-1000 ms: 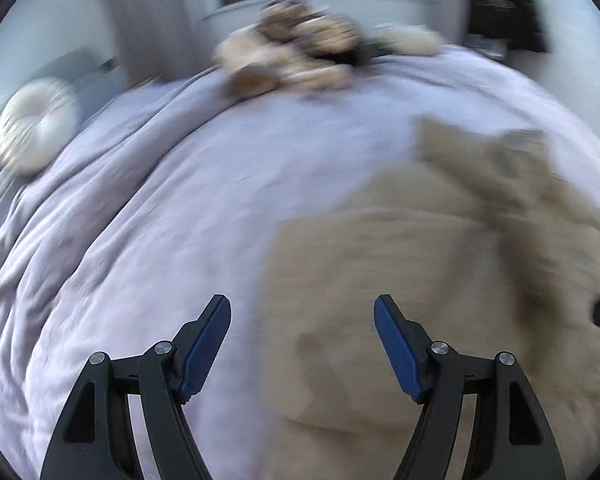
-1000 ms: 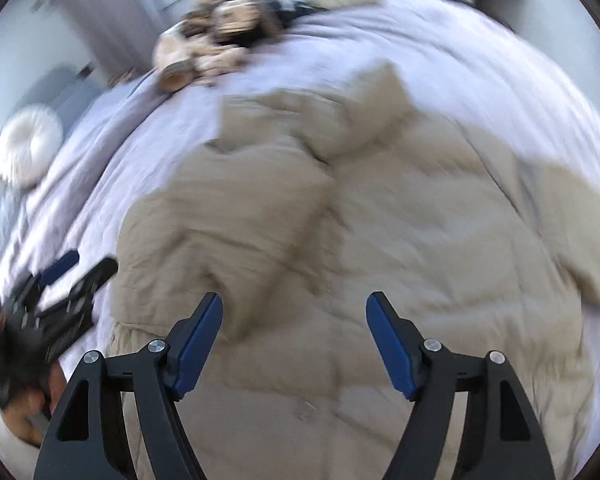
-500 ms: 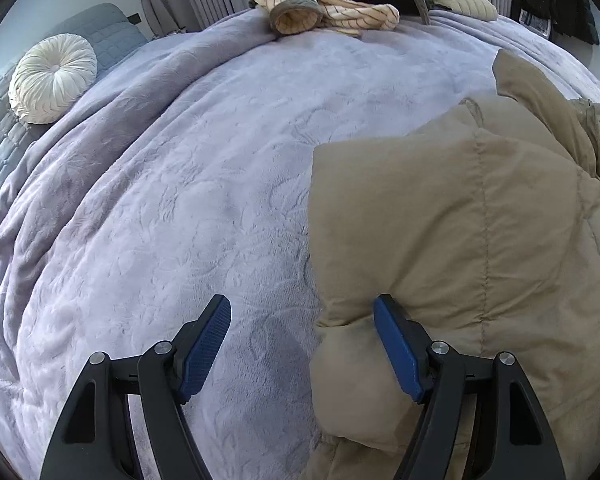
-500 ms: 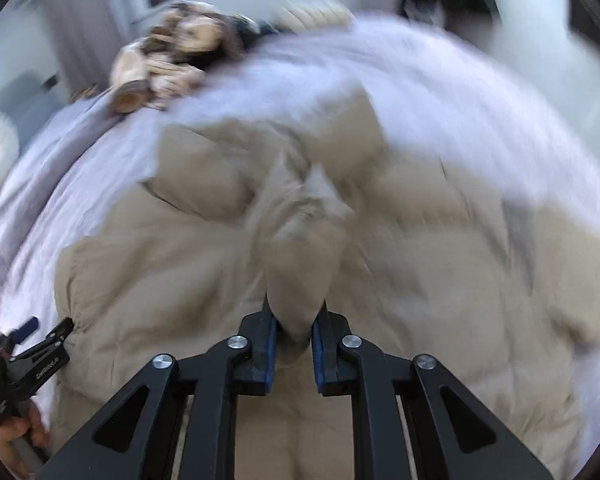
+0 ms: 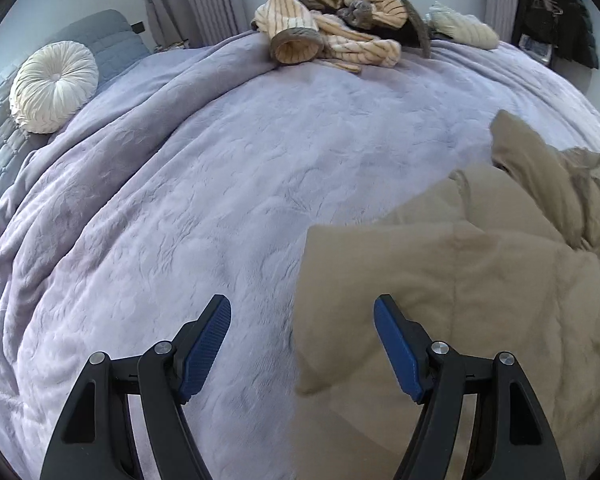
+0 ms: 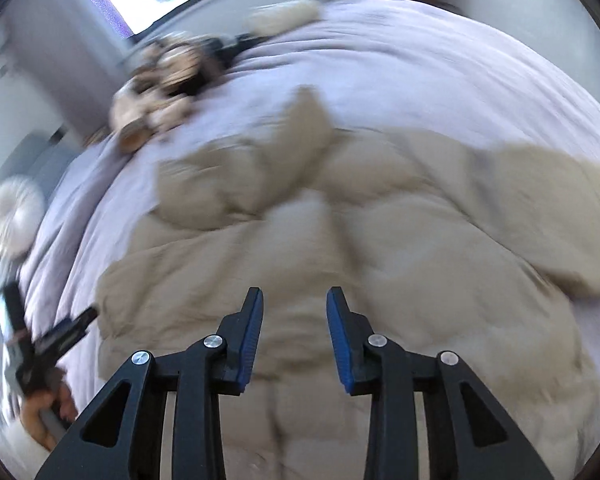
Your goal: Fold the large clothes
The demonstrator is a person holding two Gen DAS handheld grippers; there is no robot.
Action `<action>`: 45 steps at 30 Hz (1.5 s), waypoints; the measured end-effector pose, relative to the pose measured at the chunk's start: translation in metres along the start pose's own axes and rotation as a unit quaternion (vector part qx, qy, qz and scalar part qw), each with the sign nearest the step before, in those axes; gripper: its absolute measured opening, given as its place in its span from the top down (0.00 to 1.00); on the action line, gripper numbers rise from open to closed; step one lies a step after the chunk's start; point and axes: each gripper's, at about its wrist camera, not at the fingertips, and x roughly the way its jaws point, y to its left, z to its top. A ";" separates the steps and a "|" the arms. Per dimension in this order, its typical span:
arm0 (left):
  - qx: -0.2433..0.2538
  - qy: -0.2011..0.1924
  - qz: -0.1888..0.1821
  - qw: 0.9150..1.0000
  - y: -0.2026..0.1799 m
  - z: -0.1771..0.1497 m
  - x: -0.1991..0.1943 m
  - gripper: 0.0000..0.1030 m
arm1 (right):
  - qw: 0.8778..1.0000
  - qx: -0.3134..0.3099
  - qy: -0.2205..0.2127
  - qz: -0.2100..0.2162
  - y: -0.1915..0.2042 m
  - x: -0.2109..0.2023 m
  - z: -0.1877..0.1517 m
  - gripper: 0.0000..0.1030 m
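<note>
Motion blur smears the whole right wrist view: the heap of clothes (image 6: 160, 84) near the window is reduced to tan and dark streaks, and the round cushion (image 6: 14, 216) is a pale smudge. The left gripper (image 6: 66, 330) and the hand (image 6: 46, 416) holding it appear only as a dark, streaked shape at the frame's left edge. In the left wrist view, the beige padded coat (image 5: 480, 280) runs off the right and bottom edges, its far sleeve unseen. Dark items (image 5: 556, 12) by the wall cannot be identified.
</note>
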 end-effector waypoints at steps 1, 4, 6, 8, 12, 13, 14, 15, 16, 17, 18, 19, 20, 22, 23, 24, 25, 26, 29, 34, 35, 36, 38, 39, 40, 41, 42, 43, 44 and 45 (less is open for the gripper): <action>-0.005 0.005 0.002 1.000 0.000 0.001 0.002 0.28 | 1.000 -0.014 -0.003 -0.024 0.005 0.008 0.007 0.65; -0.019 0.008 -0.002 1.000 -0.001 0.001 0.006 0.28 | 0.999 0.008 0.011 -0.043 -0.012 0.030 0.024 0.59; -0.013 0.008 0.001 1.000 -0.003 0.001 0.007 0.28 | 0.998 0.032 0.040 -0.034 -0.025 0.047 0.030 0.46; -0.013 0.009 0.002 1.000 -0.004 0.000 0.008 0.28 | 0.996 0.046 0.070 -0.029 -0.030 0.055 0.027 0.45; -0.008 0.012 0.003 1.000 -0.010 -0.001 0.015 0.25 | 0.996 0.031 0.083 -0.026 -0.042 0.059 0.016 0.93; -0.003 0.013 0.006 1.000 -0.013 -0.002 0.018 0.25 | 0.995 0.015 0.084 -0.046 -0.042 0.061 0.010 0.93; 0.003 0.015 0.008 1.000 -0.017 -0.004 0.022 0.25 | 0.995 0.007 0.084 -0.058 -0.043 0.060 0.005 0.93; 0.005 0.015 0.008 1.000 -0.019 -0.005 0.025 0.25 | 0.995 0.004 0.086 -0.060 -0.045 0.061 0.000 0.93; 0.006 0.015 0.009 1.000 -0.020 -0.006 0.027 0.25 | 0.995 0.007 0.085 -0.053 -0.050 0.065 -0.002 0.93; 0.006 0.014 0.008 1.000 -0.020 -0.007 0.028 0.25 | 0.996 0.009 0.081 -0.047 -0.051 0.065 -0.003 0.93; 0.004 0.015 0.008 1.000 -0.020 -0.006 0.029 0.25 | 0.996 0.011 0.078 -0.043 -0.054 0.066 -0.003 0.93; 0.003 0.017 0.006 1.000 -0.019 -0.006 0.029 0.25 | 0.996 0.015 0.076 -0.039 -0.056 0.065 -0.003 0.93; 0.002 0.018 0.005 1.000 -0.018 -0.005 0.028 0.25 | 0.996 0.019 0.074 -0.038 -0.059 0.059 -0.004 0.93; 0.003 0.020 0.005 1.000 -0.016 -0.003 0.025 0.25 | 0.996 0.029 0.066 -0.047 -0.067 0.049 -0.002 0.93; 0.004 0.020 0.006 1.000 -0.015 -0.001 0.022 0.25 | 0.996 0.033 0.063 -0.051 -0.070 0.044 -0.002 0.93; 0.003 0.019 0.007 1.000 -0.014 0.000 0.020 0.25 | 0.996 0.037 0.058 -0.057 -0.074 0.038 -0.002 0.93; 0.003 0.018 0.006 1.000 -0.012 0.001 0.016 0.25 | 0.996 0.039 0.055 -0.060 -0.077 0.031 -0.003 0.91; 0.003 0.018 0.005 1.000 -0.011 0.002 0.012 0.25 | 0.996 0.040 0.053 -0.061 -0.078 0.027 -0.002 0.90; 0.011 0.015 -0.001 1.000 -0.010 0.001 -0.001 0.25 | 0.996 0.045 0.055 -0.058 -0.083 0.013 -0.006 0.90; 0.034 0.013 -0.015 0.999 -0.018 -0.007 -0.030 0.25 | 0.995 0.056 0.069 -0.049 -0.096 -0.009 -0.023 0.90; 0.037 0.015 -0.022 0.999 -0.021 -0.010 -0.037 0.25 | 0.995 0.057 0.072 -0.047 -0.097 -0.012 -0.026 0.90; 0.039 0.017 -0.029 0.999 -0.025 -0.012 -0.044 0.25 | 0.994 0.059 0.075 -0.044 -0.097 -0.014 -0.028 0.90; 0.046 0.023 -0.045 0.998 -0.034 -0.020 -0.056 0.25 | 0.994 0.066 0.081 -0.036 -0.100 -0.022 -0.036 0.90; 0.050 0.026 -0.051 0.997 -0.039 -0.024 -0.060 0.25 | 0.994 0.069 0.084 -0.032 -0.102 -0.026 -0.039 0.89; 0.057 0.031 -0.059 0.996 -0.047 -0.029 -0.066 0.25 | 0.993 0.074 0.087 -0.029 -0.104 -0.030 -0.043 0.89; 0.064 0.035 -0.067 0.995 -0.055 -0.034 -0.071 0.25 | 0.993 0.077 0.088 -0.026 -0.107 -0.034 -0.046 0.89; 0.071 0.040 -0.073 0.994 -0.063 -0.038 -0.076 0.25 | 0.992 0.082 0.089 -0.025 -0.109 -0.038 -0.049 0.89; 0.077 0.044 -0.078 0.993 -0.071 -0.043 -0.079 0.25 | 0.992 0.089 0.090 -0.022 -0.114 -0.044 -0.053 0.87; 0.084 0.049 -0.087 0.991 -0.082 -0.048 -0.084 0.25 | 0.991 0.096 0.089 -0.021 -0.118 -0.048 -0.056 0.84; 0.088 0.053 -0.092 0.991 -0.089 -0.052 -0.088 0.25 | 0.990 0.105 0.088 -0.019 -0.124 -0.054 -0.059 0.74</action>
